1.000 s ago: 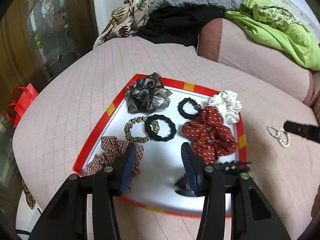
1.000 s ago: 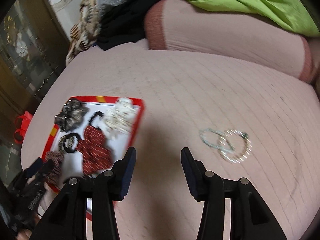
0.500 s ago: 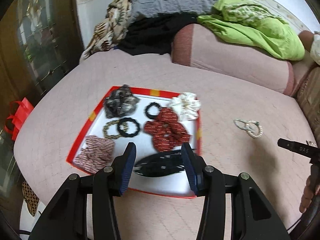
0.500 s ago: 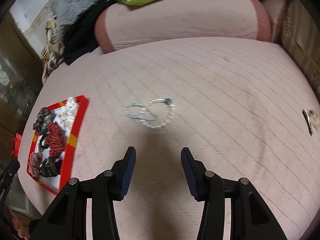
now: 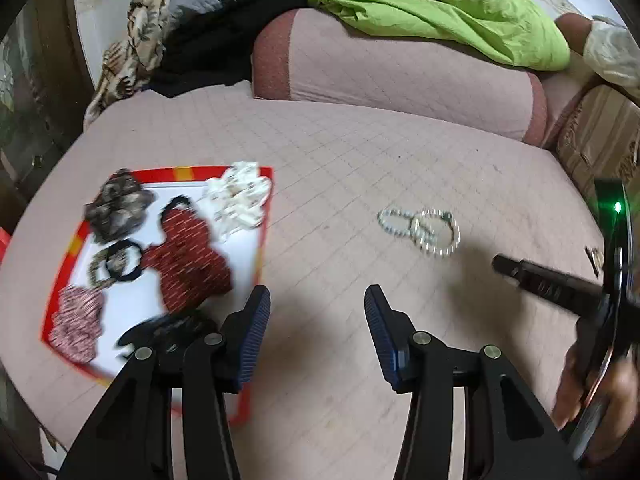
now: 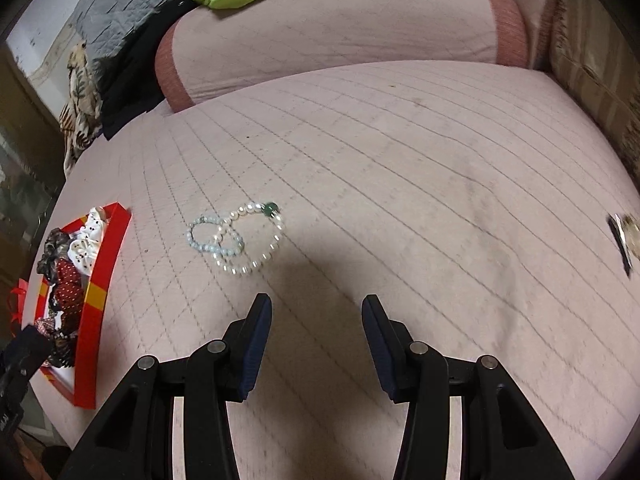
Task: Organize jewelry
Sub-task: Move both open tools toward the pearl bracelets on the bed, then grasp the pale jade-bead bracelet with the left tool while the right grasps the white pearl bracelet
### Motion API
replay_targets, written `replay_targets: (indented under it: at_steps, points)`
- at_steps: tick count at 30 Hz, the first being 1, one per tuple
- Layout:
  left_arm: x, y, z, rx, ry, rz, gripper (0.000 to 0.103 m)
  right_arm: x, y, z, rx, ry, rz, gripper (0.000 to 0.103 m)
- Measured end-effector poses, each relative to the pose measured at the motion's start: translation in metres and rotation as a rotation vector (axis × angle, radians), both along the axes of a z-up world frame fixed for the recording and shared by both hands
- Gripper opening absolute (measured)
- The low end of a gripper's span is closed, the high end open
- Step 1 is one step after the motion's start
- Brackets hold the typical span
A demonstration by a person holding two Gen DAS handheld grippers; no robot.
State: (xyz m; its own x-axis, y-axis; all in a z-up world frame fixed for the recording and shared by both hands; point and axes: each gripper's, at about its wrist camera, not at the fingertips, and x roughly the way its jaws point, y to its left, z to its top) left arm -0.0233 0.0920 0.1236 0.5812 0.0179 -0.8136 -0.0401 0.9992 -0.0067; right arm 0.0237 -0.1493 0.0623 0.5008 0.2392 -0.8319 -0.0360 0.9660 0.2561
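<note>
1. At the left of the bed (image 5: pixel 360 152), the red-rimmed tray (image 5: pixel 262 240) already holds the hair pieces: a grey scrunchie (image 5: pixel 118 206), a red dotted scrunchie (image 5: pixel 188 260), a white scrunchie (image 5: pixel 240 196), a checked scrunchie (image 5: pixel 76 320), black hair ties and a dark hair clip (image 5: pixel 168 330).
2. The left hand-held gripper (image 5: pixel 316 316) hangs released and empty over bare quilt just right of the tray.
3. Two bead bracelets (image 6: pixel 236 236), overlapping, lie loose on the quilt, well apart from the tray; they appear to be still unsorted.
4. The right hand-held gripper (image 6: pixel 316 320) is released and empty, near the bracelets.
5. A small metallic piece (image 6: pixel 624 240) at the far right also waits.
</note>
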Motion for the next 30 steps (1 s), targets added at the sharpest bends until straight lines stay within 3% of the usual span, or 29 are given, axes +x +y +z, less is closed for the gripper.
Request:
replay_targets:
  at_steps: [6,11,21,27,29,30]
  points:
    - [0.067,-0.013,-0.033,-0.095,0.060,0.015,0.048,0.031,0.018,-0.012,-0.029,-0.019,0.037,0.051]
    - [0.111,-0.024,-0.070,-0.089,0.102,0.001,0.048,0.048,0.026,-0.020,-0.073,-0.033,0.067,0.051]
    - [0.139,-0.033,-0.089,-0.087,0.089,-0.056,0.044,0.054,0.034,-0.029,-0.144,-0.078,0.107,0.051]
    - [0.136,-0.048,-0.095,-0.003,0.049,-0.092,0.044,0.053,0.035,-0.032,-0.165,-0.097,0.100,0.050]
    - [0.134,-0.053,-0.096,0.024,0.041,-0.110,0.039,0.054,0.039,-0.032,-0.185,-0.103,0.096,0.036]
    - [0.133,-0.055,-0.095,0.026,0.045,-0.120,0.024,0.055,0.041,-0.032,-0.190,-0.105,0.098,0.029]
